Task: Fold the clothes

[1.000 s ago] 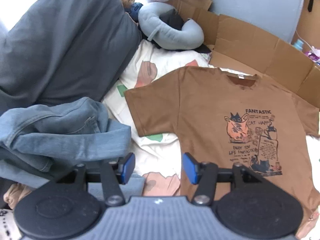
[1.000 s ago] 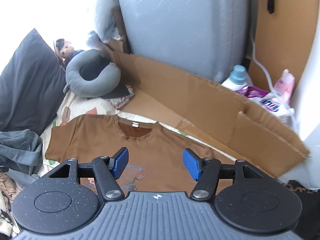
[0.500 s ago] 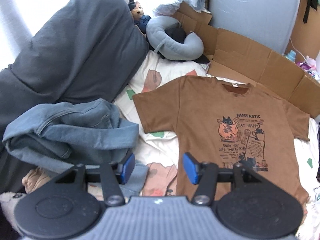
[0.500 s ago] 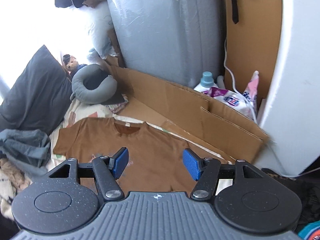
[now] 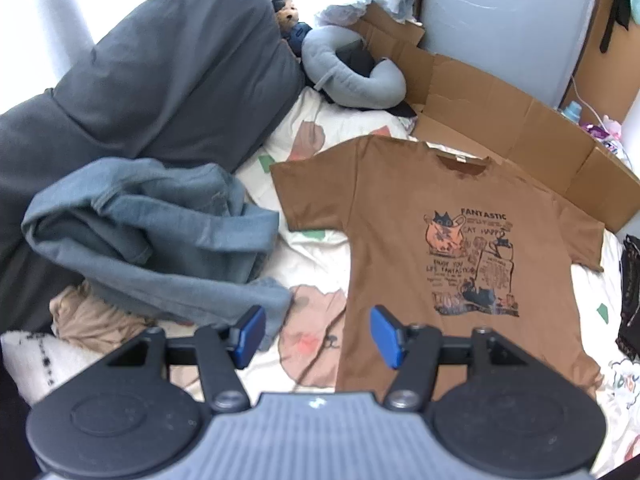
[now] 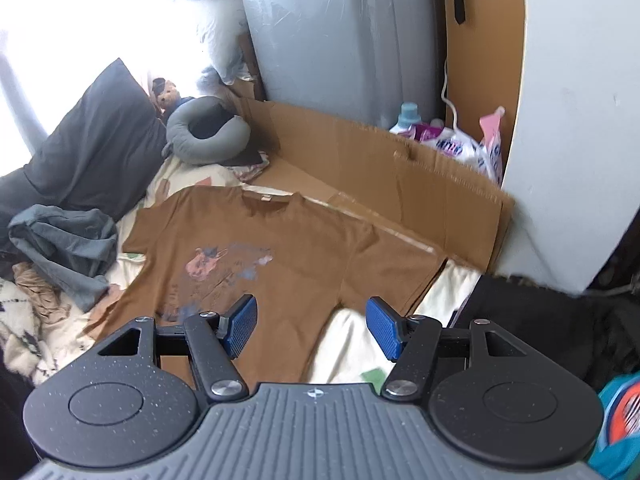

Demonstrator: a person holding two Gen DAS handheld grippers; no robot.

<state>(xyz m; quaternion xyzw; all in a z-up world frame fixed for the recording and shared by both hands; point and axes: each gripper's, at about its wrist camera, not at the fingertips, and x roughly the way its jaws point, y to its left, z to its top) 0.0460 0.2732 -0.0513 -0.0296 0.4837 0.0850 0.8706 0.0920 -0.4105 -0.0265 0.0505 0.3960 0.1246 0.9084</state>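
On the bed (image 5: 316, 248), beside the jeans (image 5: 160, 232), the brown T-shirt (image 5: 420, 240) lay flat for folding; the left gripper (image 5: 318, 336), jaws just widened, and the right gripper (image 6: 311, 330) hung open, empty.

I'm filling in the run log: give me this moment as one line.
stage: before first fold | brown T-shirt: flat, print up | left gripper: jaws just widened, empty | right gripper: open, empty | jeans: heaped beside shirt

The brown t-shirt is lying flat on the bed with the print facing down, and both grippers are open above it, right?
Not quite: the brown t-shirt lies print up, as the left wrist view shows. It is flat on the bed, and both the left gripper and right gripper are open.
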